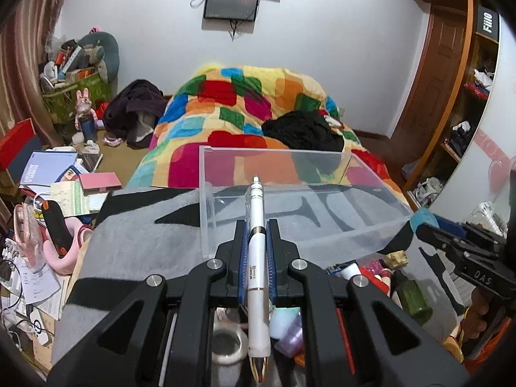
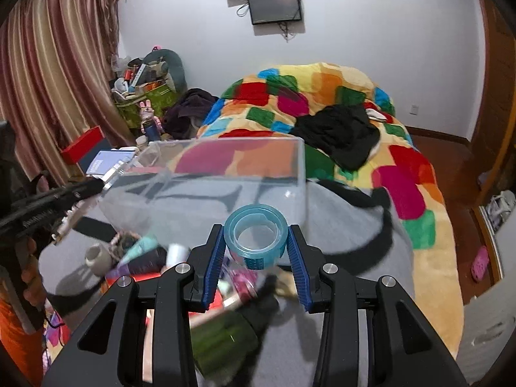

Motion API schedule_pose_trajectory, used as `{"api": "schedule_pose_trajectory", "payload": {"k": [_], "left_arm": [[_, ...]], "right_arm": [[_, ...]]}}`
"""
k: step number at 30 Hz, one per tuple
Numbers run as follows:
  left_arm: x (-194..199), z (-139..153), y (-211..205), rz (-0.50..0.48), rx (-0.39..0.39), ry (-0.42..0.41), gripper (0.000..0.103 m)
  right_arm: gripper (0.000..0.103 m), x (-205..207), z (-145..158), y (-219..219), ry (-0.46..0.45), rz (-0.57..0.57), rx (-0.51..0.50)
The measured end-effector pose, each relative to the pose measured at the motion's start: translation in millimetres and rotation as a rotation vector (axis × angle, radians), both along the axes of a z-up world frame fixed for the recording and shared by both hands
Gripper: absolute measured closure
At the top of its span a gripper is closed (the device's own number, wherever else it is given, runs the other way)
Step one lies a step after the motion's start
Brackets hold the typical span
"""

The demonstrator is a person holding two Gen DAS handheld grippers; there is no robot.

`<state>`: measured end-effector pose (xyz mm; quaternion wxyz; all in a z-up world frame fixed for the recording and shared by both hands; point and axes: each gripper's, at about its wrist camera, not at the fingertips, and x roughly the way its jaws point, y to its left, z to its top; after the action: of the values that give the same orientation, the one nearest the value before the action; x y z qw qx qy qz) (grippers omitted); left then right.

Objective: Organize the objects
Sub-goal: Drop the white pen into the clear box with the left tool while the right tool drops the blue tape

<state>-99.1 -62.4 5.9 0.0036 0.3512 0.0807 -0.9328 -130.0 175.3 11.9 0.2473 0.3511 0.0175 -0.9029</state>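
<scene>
We took the clear plastic bin [image 1: 300, 200] as our reference. It stood on the grey-and-black blanket [image 1: 138, 242], and as far as both views showed, it held nothing; we therefore judged the sorting to be at an early stage, with no item yet deposited.

The left gripper [image 1: 257, 235] was closed down to a narrow gap on one white pen [image 1: 257, 251], which lay lengthwise between the blue pads, its tip reaching over the bin's near wall. The right gripper [image 2: 255, 242] stood partly closed, its pads pressed against the sides of one roll of blue tape [image 2: 255, 233], held just short of the bin's near wall.

Count of items in hand: one pen, one tape roll. Count of bins: one.

Remaining work lay in the loose pile on the blanket, on the near side of the bin. We distinguished one dark green bottle [image 2: 225, 338], one pale ring-shaped roll [image 2: 96, 258] and several further small items; blur prevented a reliable total. We judged both held items to be the next deposits into the bin.
</scene>
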Motion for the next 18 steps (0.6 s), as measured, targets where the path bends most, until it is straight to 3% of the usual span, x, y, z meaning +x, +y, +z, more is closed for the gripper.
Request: {"api": "schedule_pose_trajectory", "payload": {"k": [18], "left_arm": [[-63,-13,8,-0.099,-0.017,-0.179,0.093]], "right_arm": [[0.067,-64,-18,-55,-0.132,0.074,0.097]]}}
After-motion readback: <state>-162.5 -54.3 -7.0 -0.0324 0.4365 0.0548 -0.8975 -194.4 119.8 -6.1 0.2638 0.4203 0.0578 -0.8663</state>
